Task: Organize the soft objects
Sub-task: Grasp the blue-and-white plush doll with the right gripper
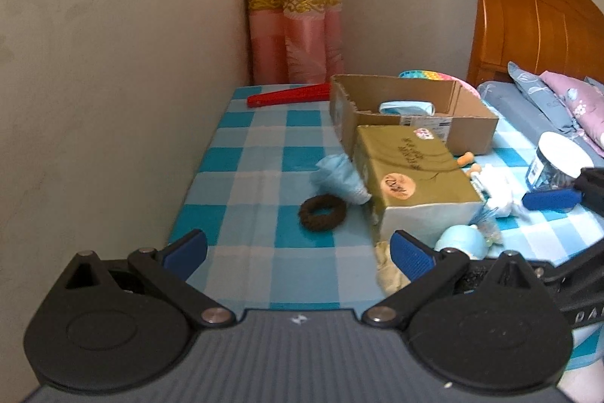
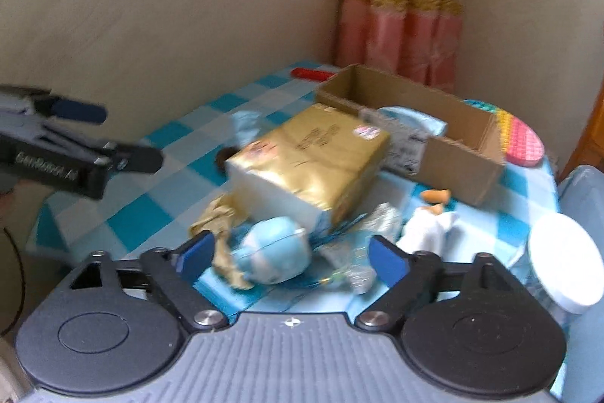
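Note:
On the blue checked table lie a brown hair scrunchie (image 1: 322, 209), a crumpled light-blue cloth (image 1: 337, 177), a light-blue plush toy (image 1: 461, 243) (image 2: 275, 253), a beige rag (image 2: 221, 237) and a white cloth (image 1: 498, 189) (image 2: 430, 227). An open cardboard box (image 1: 409, 108) (image 2: 411, 123) holds a blue face mask (image 1: 406, 107). My left gripper (image 1: 298, 252) is open and empty, just short of the scrunchie. My right gripper (image 2: 290, 255) is open around the plush toy, not touching it.
A gold-wrapped box (image 1: 411, 176) (image 2: 313, 161) lies mid-table. A red stick (image 1: 288, 94), a white-lidded jar (image 1: 558, 161) (image 2: 564, 263), a colourful pop toy (image 2: 519, 136) and orange earplugs (image 2: 436, 195) are around. Wall on the left, bed on the right.

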